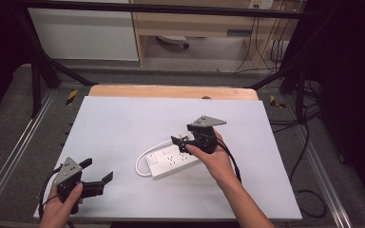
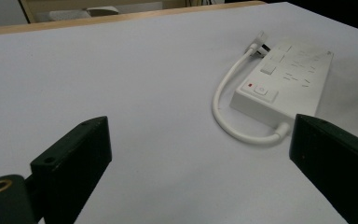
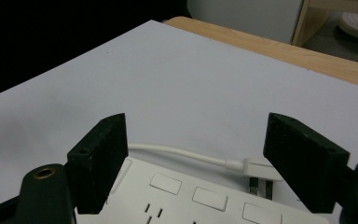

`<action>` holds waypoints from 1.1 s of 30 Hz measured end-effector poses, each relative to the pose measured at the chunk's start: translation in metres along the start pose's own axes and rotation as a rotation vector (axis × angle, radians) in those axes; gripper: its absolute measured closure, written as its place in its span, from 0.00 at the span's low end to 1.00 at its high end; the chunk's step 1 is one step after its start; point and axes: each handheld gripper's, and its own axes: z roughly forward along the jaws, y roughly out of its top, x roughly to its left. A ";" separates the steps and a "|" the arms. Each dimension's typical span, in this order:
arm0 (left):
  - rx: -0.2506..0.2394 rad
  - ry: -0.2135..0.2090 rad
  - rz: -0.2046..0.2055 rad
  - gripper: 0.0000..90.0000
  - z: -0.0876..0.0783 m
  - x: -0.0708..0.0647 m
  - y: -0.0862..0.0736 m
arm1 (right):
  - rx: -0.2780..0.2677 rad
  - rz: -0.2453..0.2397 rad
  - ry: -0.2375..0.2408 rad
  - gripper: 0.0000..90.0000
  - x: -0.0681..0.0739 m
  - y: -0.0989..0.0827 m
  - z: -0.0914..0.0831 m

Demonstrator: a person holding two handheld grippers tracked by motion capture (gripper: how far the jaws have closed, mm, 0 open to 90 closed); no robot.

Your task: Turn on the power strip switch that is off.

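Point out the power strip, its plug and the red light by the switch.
power strip (image 1: 173, 161), high view, middle of its top face
plug (image 3: 261, 166), right gripper view, white plug body at the cord's end
red light (image 2: 249, 85), left gripper view, the red dot itself

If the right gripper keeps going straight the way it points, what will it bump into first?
Probably the white plug at the far edge of the power strip, which sits between the right gripper and its open jaws. Depth is hard to judge; it might pass just above and reach the bare white table.
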 end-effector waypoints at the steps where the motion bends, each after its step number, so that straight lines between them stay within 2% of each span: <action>1: 0.000 0.000 0.000 0.06 0.000 0.000 0.000 | 0.001 0.000 0.000 0.26 0.000 0.000 0.001; 12: 0.000 -0.004 0.002 0.06 0.000 0.000 0.000 | 0.025 -0.006 -0.006 0.34 0.002 -0.003 0.011; 24: 0.002 -0.003 0.002 0.06 0.000 0.000 0.000 | 0.034 -0.020 -0.022 0.57 0.002 -0.007 0.020; 33: 0.001 -0.002 0.003 0.06 0.000 0.000 0.000 | 0.051 -0.033 -0.016 0.67 0.004 -0.012 0.029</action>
